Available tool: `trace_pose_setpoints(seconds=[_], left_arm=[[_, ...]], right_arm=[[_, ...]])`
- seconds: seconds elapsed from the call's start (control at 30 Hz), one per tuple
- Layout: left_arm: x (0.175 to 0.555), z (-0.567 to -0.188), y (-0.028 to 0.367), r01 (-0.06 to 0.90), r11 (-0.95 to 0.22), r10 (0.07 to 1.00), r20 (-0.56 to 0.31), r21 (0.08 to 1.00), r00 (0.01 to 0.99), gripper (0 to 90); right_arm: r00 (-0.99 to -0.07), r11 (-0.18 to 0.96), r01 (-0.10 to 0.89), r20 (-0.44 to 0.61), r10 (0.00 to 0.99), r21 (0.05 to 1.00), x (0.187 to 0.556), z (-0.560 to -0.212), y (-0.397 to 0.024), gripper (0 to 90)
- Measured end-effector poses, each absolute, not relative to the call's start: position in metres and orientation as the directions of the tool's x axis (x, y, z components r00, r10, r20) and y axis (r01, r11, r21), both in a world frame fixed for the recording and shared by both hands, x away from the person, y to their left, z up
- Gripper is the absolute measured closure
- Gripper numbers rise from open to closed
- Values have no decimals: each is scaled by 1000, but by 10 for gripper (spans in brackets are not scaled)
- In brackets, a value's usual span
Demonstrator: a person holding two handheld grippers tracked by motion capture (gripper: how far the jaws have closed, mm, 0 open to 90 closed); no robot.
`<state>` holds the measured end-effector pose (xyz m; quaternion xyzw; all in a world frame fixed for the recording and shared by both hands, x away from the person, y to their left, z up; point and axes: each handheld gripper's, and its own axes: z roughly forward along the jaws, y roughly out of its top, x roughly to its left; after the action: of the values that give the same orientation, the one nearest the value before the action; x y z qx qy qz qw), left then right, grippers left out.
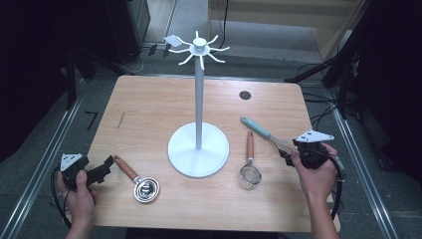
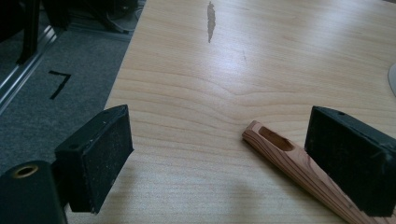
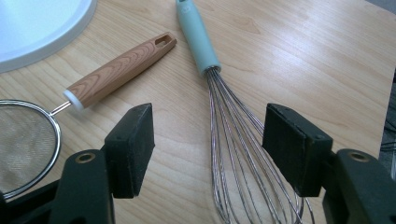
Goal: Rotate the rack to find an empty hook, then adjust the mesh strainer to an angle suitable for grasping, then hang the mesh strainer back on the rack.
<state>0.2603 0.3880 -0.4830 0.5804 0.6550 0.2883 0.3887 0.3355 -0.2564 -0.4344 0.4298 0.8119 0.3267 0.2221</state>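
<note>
Two tools stand spread. The right tool straddles the whisk wires at lower centre of its view, pads not pressing: the reach-to-grasp step, I judge. Next it must lower and pinch. The left tool waits beside the wooden handle.

Wire balloon whisk with pale teal handle lying flat near the wooden table's right edge, handle pointing toward the far left, steel loops toward the near right, wood-handled measuring scoop lying flat near the near-left corner, round steel bowl toward the near edge
</note>
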Motion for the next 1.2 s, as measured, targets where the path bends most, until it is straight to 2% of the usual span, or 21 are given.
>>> trace_pose_setpoints(seconds=[0.6,1.2], left_arm=[[260,-483,388,535,158,985,-173,830,-22,78],[260,-483,388,536,158,985,-173,829,-23,78]], right_arm=[[-614,556,585,-125,779,591,379,-428,-242,433],[-698,653,609,-87,711,451,424,-430,-224,551]])
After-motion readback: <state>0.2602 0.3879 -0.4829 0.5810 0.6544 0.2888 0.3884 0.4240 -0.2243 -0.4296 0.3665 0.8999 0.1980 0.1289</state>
